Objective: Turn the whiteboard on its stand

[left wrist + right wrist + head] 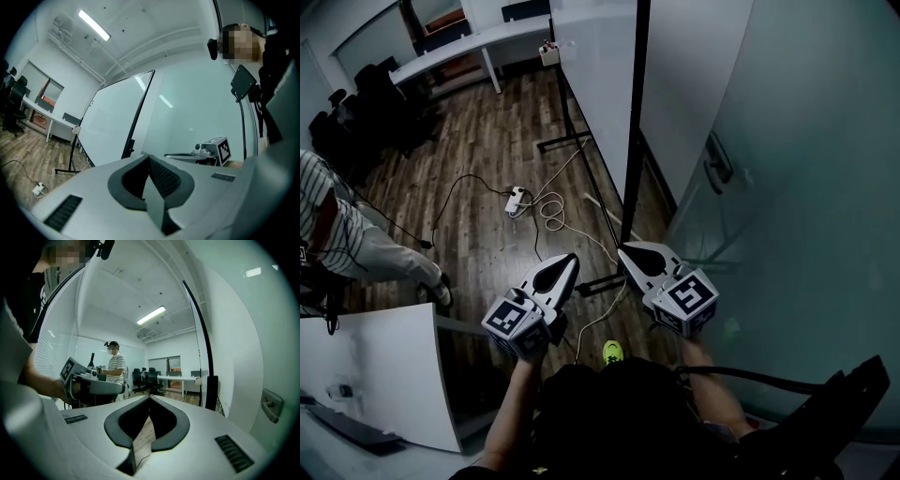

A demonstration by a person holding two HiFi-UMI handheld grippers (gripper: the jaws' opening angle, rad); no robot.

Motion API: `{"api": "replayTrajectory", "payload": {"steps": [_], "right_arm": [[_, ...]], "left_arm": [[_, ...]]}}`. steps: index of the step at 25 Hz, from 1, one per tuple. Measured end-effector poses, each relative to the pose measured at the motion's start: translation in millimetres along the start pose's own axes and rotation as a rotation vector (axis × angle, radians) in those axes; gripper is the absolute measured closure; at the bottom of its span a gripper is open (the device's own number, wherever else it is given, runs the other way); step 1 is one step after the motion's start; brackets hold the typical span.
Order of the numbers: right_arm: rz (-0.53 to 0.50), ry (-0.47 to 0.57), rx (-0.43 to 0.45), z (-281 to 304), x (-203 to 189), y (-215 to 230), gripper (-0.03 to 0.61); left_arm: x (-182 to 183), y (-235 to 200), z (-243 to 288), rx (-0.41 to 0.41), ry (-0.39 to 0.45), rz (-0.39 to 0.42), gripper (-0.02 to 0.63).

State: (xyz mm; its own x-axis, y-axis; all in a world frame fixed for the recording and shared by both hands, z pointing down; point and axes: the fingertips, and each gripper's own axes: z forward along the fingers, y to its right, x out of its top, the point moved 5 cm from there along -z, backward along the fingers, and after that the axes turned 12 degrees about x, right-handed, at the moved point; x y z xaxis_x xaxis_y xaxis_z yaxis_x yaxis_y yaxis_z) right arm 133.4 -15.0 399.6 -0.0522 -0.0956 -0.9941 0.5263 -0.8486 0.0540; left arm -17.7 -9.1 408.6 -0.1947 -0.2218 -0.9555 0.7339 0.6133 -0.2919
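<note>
The whiteboard (592, 75) stands upright on its black stand (562, 141) ahead of me, its black side frame (632, 122) the nearest part. In the left gripper view the whiteboard (115, 129) shows its white face, with the black frame (138, 110) along its right side. The right gripper view meets the frame (206, 366) almost edge-on. My left gripper (569, 262) and right gripper (627, 251) are held level side by side, a short way from the frame's lower end and touching nothing. Both are shut and hold nothing (left gripper (149, 157), right gripper (150, 398)).
A power strip (517, 200) with loose cables lies on the wood floor by the stand's foot. A person in a striped shirt (328, 225) stands at the left. A white desk (389, 375) is near left, and a glass door with a handle (715, 164) at the right.
</note>
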Motion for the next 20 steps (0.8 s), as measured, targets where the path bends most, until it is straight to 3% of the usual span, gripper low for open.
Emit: {"api": "replayTrajectory", "payload": {"steps": [12,20], "right_arm": [[0.012,0.024,-0.032,-9,-3,47,0.568],[-0.030,0.025,-0.064,-13,11,70,0.567]], "left_arm": [[8,-5,38,0.038,0.024,0.047,0.620],[13,1,64,0.006,0.034,0.056,0.620]]}}
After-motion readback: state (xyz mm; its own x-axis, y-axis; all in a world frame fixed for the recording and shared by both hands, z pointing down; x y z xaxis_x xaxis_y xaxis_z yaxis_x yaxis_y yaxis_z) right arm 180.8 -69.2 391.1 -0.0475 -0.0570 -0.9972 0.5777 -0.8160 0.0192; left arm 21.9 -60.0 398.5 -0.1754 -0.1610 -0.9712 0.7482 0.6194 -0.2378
